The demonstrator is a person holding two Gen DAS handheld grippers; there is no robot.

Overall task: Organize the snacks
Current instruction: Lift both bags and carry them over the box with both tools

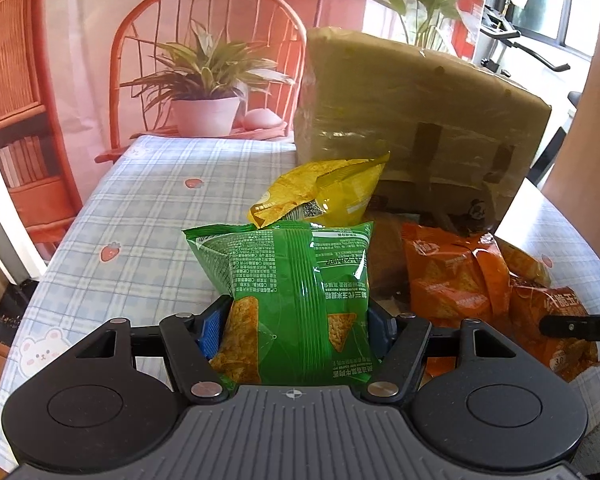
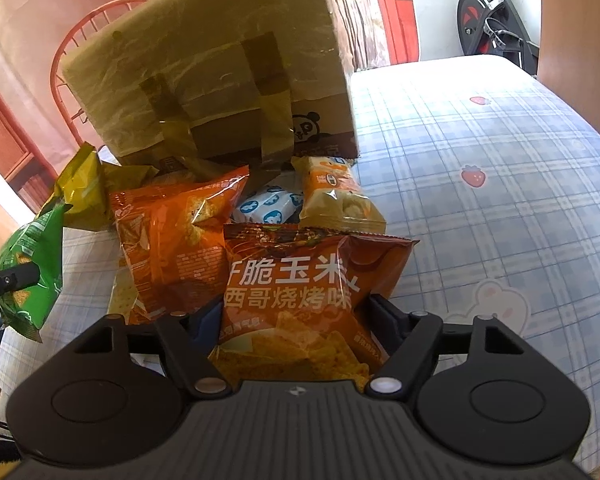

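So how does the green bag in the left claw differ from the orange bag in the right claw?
The green bag shows its back, with fine print and a centre seam; the orange bag shows its front, with large white characters. The green bag is lifted off the tablecloth, apart from the pile; the orange bag sits among the other snacks. Both are puffy chip bags, each squeezed between a claw's fingers.

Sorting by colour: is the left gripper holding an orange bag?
No, the left gripper grips a green chip bag.
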